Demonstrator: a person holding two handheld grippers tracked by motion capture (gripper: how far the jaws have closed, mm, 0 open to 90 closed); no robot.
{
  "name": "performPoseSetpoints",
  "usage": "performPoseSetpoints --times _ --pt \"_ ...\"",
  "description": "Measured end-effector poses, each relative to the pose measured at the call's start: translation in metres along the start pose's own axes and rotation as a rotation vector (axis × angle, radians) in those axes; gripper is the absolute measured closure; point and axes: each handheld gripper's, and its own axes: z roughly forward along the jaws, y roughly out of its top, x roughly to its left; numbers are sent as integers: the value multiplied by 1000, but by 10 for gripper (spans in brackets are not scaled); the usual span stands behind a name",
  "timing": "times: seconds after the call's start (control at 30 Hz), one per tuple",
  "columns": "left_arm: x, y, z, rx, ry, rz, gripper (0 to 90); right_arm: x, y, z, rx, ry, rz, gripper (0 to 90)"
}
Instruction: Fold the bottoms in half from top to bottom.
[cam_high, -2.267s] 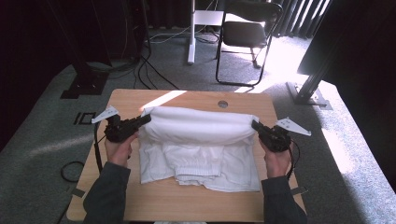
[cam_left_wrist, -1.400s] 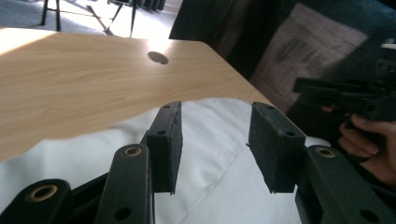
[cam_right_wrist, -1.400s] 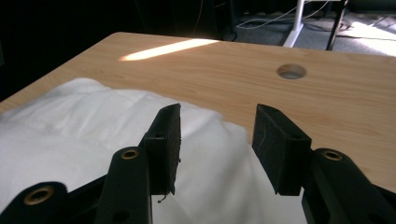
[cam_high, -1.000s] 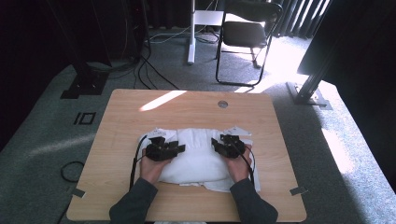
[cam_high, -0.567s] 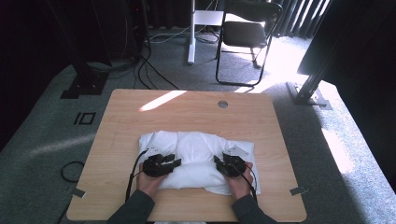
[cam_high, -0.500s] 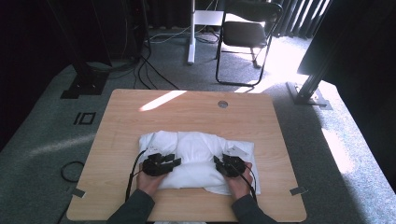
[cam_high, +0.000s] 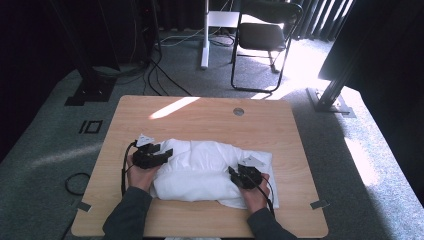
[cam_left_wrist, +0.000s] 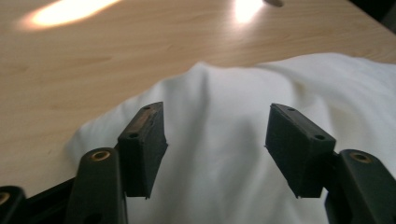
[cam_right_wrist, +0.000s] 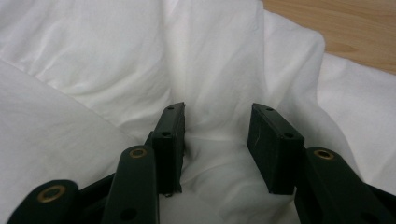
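A white cloth (cam_high: 205, 167) lies folded in a thick bundle on the wooden table (cam_high: 200, 112). My left gripper (cam_high: 167, 152) sits at the bundle's left end. Its jaws have just been opening and stand apart above the cloth (cam_left_wrist: 224, 107), with nothing pinched between them (cam_left_wrist: 212, 135). My right gripper (cam_high: 234, 175) rests on the bundle's near right part. In the right gripper view it (cam_right_wrist: 217, 135) is shut on a raised fold of the cloth (cam_right_wrist: 93, 70), and wrinkles run in toward its pads.
A round cable hole (cam_high: 238, 111) sits near the table's far edge, with bare wood around the cloth. Beyond the table stand a dark folding chair (cam_high: 265, 35) and a white post (cam_high: 205, 35). Cables (cam_high: 150, 75) trail across the carpet.
Both hands brought the cloth's far edge toward the near side, folding it over. In the last half second the left gripper let go and slid left and away. The right has stayed put.
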Motion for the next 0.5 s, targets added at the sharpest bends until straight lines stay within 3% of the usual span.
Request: performPoseSetpoints --times 0.1,0.23,0.5 --pt "1 -7 1 15 10 -18 275 0 0 1 1 0 -2 558" --pt "9 -21 8 61 1 -76 185 -1 1 1 4 3 -3 556" --pt "16 -29 16 92 21 -101 132 -1 1 1 4 4 -2 552"
